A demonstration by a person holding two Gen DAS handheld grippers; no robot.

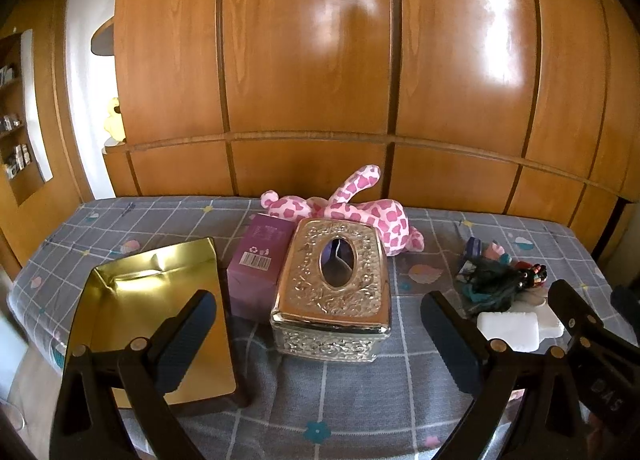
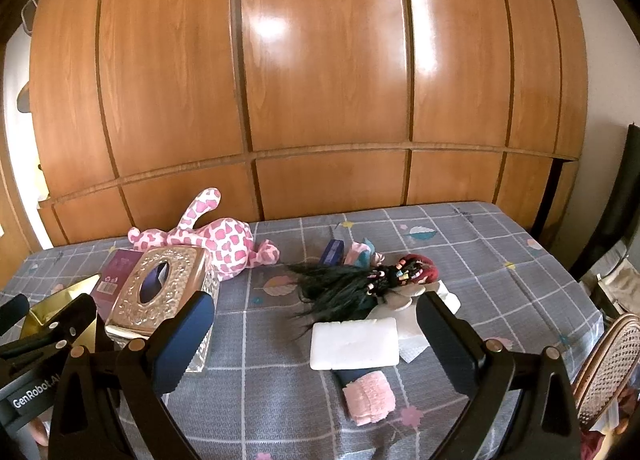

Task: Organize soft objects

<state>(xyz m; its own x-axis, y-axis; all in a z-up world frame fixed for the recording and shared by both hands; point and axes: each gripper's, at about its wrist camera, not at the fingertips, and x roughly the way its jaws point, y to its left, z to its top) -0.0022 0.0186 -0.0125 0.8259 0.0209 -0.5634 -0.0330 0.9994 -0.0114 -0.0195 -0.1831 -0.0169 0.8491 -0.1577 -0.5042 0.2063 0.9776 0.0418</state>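
Note:
A pink-and-white spotted plush toy (image 1: pixel 352 208) lies at the back of the table behind a gold embossed tissue box (image 1: pixel 334 288); it also shows in the right wrist view (image 2: pixel 218 238). A pile of dark hair pieces and beaded ties (image 2: pixel 360 288) lies mid-table, with a white sponge block (image 2: pixel 355 342) and a pink folded cloth (image 2: pixel 370 396) in front of it. My left gripper (image 1: pixel 320 340) is open and empty, above the tissue box's near side. My right gripper (image 2: pixel 316 344) is open and empty, around the white block's near side.
An open gold tin tray (image 1: pixel 156 316) stands at the left. A purple carton (image 1: pixel 262 264) sits beside the tissue box. The table has a grey checked cloth (image 1: pixel 360 400). Wooden wardrobe doors (image 1: pixel 312 60) back the table. A wicker chair (image 2: pixel 608 372) stands at the right.

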